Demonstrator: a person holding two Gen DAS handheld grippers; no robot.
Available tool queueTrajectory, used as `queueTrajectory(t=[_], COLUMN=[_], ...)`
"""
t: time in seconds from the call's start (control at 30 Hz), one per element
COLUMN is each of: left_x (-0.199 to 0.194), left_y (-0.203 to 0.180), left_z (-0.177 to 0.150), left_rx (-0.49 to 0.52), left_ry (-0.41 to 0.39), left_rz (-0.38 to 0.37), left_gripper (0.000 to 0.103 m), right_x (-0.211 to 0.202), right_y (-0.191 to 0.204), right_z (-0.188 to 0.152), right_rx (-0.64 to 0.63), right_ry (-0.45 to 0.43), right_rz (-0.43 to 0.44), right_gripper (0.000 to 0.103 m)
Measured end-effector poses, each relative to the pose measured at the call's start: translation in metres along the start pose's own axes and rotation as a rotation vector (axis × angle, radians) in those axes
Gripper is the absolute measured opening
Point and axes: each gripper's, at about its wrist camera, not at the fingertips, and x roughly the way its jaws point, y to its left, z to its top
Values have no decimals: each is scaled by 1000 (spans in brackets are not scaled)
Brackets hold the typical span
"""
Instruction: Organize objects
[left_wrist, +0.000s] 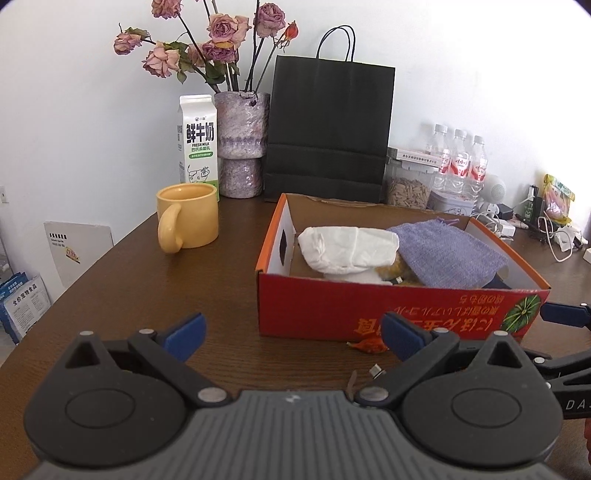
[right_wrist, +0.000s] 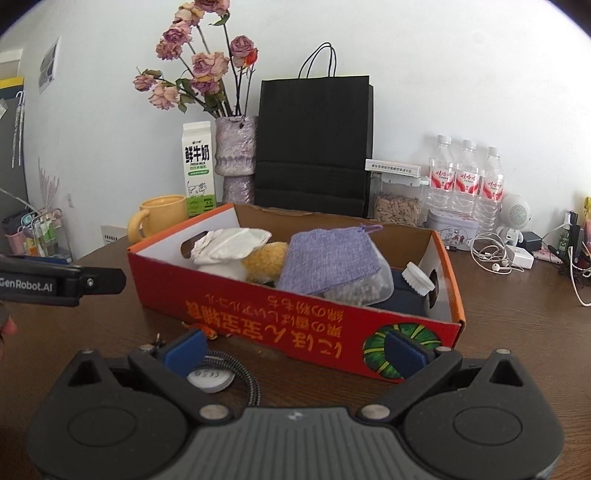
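Observation:
A red cardboard box (left_wrist: 369, 310) (right_wrist: 295, 325) stands on the brown table, holding a white cloth bundle (left_wrist: 347, 247) (right_wrist: 229, 245), a purple woven pouch (left_wrist: 447, 251) (right_wrist: 325, 258), a yellow plush (right_wrist: 264, 260), a clear container of beads (right_wrist: 364, 290) and a white round cap (right_wrist: 417, 277). My left gripper (left_wrist: 293, 338) is open and empty in front of the box. My right gripper (right_wrist: 293, 354) is open and empty before the box's front wall. An orange wrapper (left_wrist: 369, 346) (right_wrist: 207, 330) and a white puck with braided cable (right_wrist: 210, 380) lie by the box front.
A yellow mug (left_wrist: 188, 218), milk carton (left_wrist: 197, 144), vase of dried roses (left_wrist: 242, 144) and black paper bag (left_wrist: 328, 129) stand behind the box. Water bottles (right_wrist: 465, 181), a seed jar (right_wrist: 397, 210), a tin, chargers and earphone cables (right_wrist: 495, 258) crowd the right.

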Motion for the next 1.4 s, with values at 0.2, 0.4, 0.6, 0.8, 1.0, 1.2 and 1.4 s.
queueTrajectory(t=[0.2, 0.4, 0.6, 0.8, 1.0, 1.2, 1.4], left_x=[2, 4, 6, 3, -4, -12, 2], left_y=[6, 7, 2, -12, -38, -40, -40], left_z=[-15, -22, -20, -24, -38, -31, -11], left_rx=[23, 31, 40, 84, 167, 154, 168], left_ry=[48, 72, 78, 103, 131, 96, 85], left_rz=[3, -27, -71, -151, -236, -235, -216], left_gripper=[98, 85, 53, 28, 22, 22, 22], right_x=[4, 13, 16, 22, 24, 28, 31], right_y=[16, 22, 19, 10, 0, -2, -4], right_z=[-9, -15, -21, -23, -21, -18, -16], right_rx=[-37, -55, -43, -37, -85, -223, -290], right_ry=[43, 97, 149, 194, 203, 196, 182], right_rz=[23, 16, 46, 91, 133, 176, 203], right_gripper=[103, 102, 69, 31, 17, 14, 13])
